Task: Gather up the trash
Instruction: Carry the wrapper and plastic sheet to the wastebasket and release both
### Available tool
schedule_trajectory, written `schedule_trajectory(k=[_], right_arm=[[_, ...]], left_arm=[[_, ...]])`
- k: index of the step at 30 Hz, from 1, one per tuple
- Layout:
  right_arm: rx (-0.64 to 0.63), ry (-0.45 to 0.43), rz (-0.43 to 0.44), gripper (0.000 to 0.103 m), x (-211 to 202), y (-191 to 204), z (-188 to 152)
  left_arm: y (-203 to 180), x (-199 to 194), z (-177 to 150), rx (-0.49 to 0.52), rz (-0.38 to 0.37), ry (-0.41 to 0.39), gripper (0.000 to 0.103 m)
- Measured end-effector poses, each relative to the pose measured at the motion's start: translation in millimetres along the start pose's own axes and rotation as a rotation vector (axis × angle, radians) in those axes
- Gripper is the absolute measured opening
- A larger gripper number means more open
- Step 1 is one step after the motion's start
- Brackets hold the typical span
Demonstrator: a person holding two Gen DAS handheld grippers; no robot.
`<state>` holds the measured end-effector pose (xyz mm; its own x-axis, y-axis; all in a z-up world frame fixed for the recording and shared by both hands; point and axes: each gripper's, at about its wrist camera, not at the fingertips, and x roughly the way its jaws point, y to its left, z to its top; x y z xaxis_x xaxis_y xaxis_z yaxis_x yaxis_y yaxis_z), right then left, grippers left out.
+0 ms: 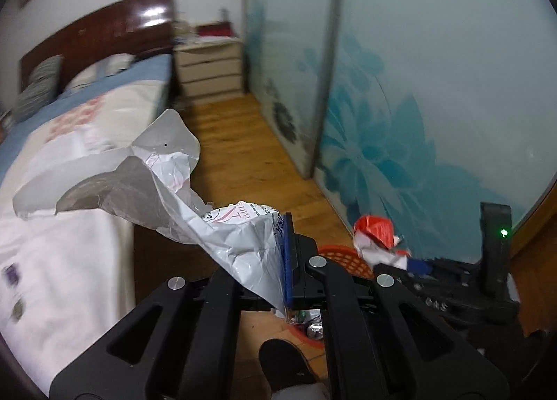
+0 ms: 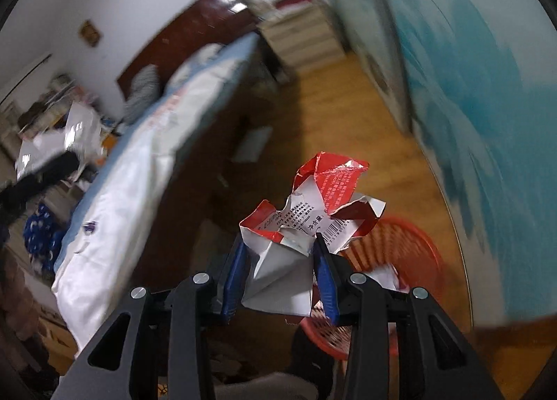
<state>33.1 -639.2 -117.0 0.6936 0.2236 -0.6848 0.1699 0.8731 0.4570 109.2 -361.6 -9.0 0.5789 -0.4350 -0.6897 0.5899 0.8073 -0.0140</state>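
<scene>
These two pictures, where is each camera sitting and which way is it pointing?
Left wrist view: sits on the left gripper, looking along its fingers at the bed and wardrobe doors; shows the fingers clamping a grey plastic bag and the person's foot.
Right wrist view: sits on the right gripper, facing the same way; its fingers pinch a crumpled red-and-white wrapper.
Shared: bed, wardrobe, wrapper, and red basket on the floor.

You hold a crumpled silver-white wrapper (image 1: pixel 216 226) and a torn red-and-white carton (image 2: pixel 313 222) above the red basket (image 2: pixel 410 236).
</scene>
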Motion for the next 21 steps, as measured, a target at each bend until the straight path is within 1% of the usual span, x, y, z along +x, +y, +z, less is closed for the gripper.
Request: schedule_trajectory(k=[1,3,4,6,8,9,11,14,16,17,18,19,20,21], right_arm=[[0.022,0.014,-0.013,0.039,7.7,-16.4,-5.3],[0.053,0.037,-0.028,0.039,18.8,-41.6,-14.8],[0.068,0.052,-0.040,0.039,26.1,-55.5,-19.0],[0.089,0.077,-0.059,0.039,39.2,-76.4,-26.1],[0.108,0.091,-0.069,0.039,50.2,-87.2,-32.5],[0.119,0.101,-0.072,0.039,57.0,-91.7,-36.1],[0.135,0.118,-0.071,0.039,67.5,-99.3,-42.4],[0.141,0.137,-0.072,0.044,77.0,-105.7,-48.5],[0.146,0.141,-0.077,0.048,81.9,-108.3,-48.7],[0.152,0.139,-0.083,0.051,83.1,-110.6,-48.6],[0.158,0.135,-0.082,0.053,84.8,-113.9,-48.3],[0.172,0.127,-0.072,0.054,84.0,-116.5,-47.3],[0.183,0.117,-0.074,0.057,81.8,-118.6,-46.0],[0.185,0.113,-0.081,0.058,80.6,-120.3,-44.3]], left_arm=[[-4.2,26.8,-3.5,0.016,-0.019,0.037,0.003],[-10.8,83.0,-15.6,0.021,-0.069,0.148,0.003],[-19.8,97.8,-26.4,0.018,-0.092,0.188,0.003],[-29.3,146.4,-45.4,0.034,-0.125,0.284,0.003],[-40.7,166.0,-63.4,0.065,-0.126,0.323,0.003],[-44.7,177.8,-71.5,0.073,-0.142,0.343,0.003],[-55.2,186.2,-81.0,0.087,-0.166,0.358,0.003],[-70.3,185.5,-91.9,0.115,-0.198,0.372,0.005],[-77.7,184.5,-95.3,0.136,-0.213,0.379,0.019],[-79.2,183.4,-95.6,0.139,-0.214,0.380,0.044],[-80.2,181.5,-95.5,0.132,-0.220,0.375,0.061],[-78.5,177.6,-94.2,0.113,-0.223,0.365,0.061],[-77.3,174.0,-93.0,0.100,-0.240,0.366,0.062],[-78.2,174.4,-92.6,0.100,-0.241,0.365,0.062]])
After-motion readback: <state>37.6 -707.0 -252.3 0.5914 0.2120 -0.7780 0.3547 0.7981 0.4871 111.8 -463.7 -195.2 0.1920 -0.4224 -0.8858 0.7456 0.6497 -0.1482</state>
